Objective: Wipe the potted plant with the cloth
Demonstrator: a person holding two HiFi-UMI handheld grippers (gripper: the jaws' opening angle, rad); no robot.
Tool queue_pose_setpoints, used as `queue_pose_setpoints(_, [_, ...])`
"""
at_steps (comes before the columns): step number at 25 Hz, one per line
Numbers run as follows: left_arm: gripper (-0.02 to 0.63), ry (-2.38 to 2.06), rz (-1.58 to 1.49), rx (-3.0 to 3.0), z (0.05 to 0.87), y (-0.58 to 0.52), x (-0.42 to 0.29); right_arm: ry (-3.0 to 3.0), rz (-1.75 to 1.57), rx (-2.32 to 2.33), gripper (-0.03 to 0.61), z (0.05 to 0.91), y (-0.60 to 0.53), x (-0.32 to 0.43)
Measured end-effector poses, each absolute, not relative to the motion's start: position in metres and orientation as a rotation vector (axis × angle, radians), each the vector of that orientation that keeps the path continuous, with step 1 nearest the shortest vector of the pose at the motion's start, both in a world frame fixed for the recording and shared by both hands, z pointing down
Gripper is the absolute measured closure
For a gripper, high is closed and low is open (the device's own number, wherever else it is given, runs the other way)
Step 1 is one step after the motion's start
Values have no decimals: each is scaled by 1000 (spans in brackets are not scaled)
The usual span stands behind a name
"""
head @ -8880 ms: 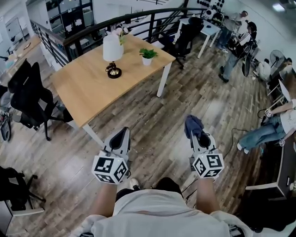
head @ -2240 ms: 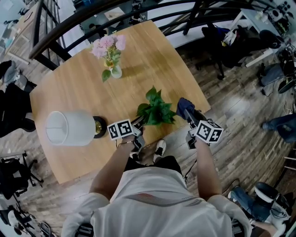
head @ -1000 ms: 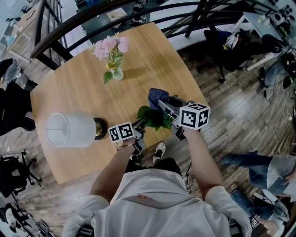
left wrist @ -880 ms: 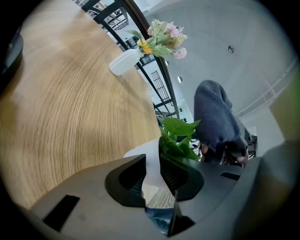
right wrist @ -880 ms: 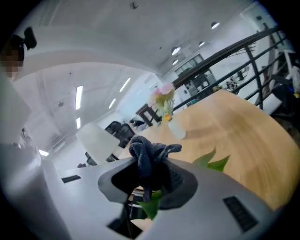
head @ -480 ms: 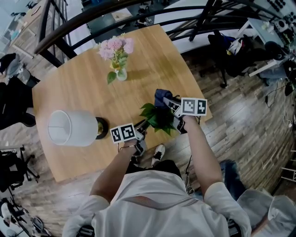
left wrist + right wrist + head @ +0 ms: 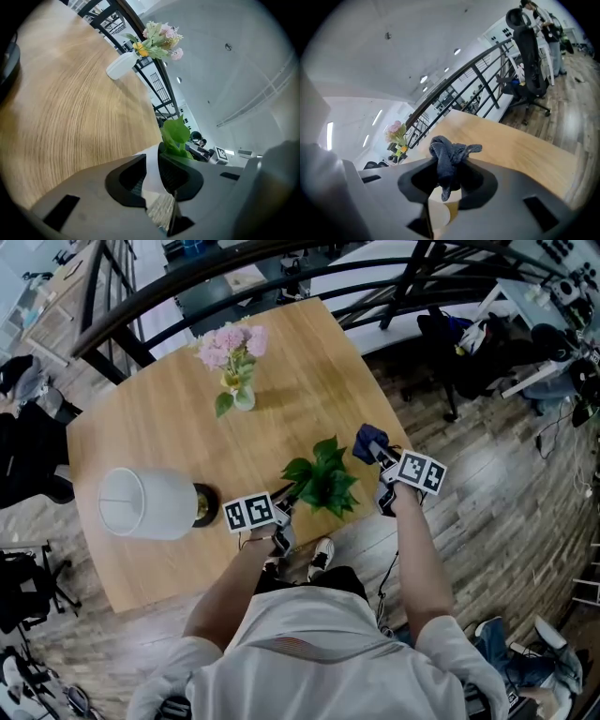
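The left gripper (image 7: 152,164) has the plant's white pot (image 7: 151,179) between its jaws, which are closing against its sides. The right gripper (image 7: 447,171) is clamped on a bunched dark cloth (image 7: 449,154). The plant (image 7: 323,482) stands at the table (image 7: 159,418) edge nearest the person, with the cloth just right of its leaves, and a lamp (image 7: 145,502) and a vase of flowers (image 7: 234,362) stand farther off.

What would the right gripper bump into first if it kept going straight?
Probably the bare wooden table top, because the right gripper, holding the cloth, points slightly downward at it. Depth is hard to judge.
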State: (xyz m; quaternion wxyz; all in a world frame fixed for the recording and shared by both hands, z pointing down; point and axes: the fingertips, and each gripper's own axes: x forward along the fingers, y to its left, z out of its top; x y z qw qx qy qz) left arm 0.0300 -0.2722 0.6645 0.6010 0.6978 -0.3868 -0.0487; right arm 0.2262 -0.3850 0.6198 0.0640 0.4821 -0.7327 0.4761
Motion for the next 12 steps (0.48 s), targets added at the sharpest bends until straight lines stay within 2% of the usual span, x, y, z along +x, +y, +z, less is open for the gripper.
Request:
queue_pose_setpoints(6, [526, -1098, -5, 1779, 634, -275, 2, -2361, 1188, 1487, 426, 565, -355, 231])
queue_pose_setpoints(12, [528, -1361, 105, 2066, 564, -276, -23, -2460, 845, 1494, 426, 506, -329, 212])
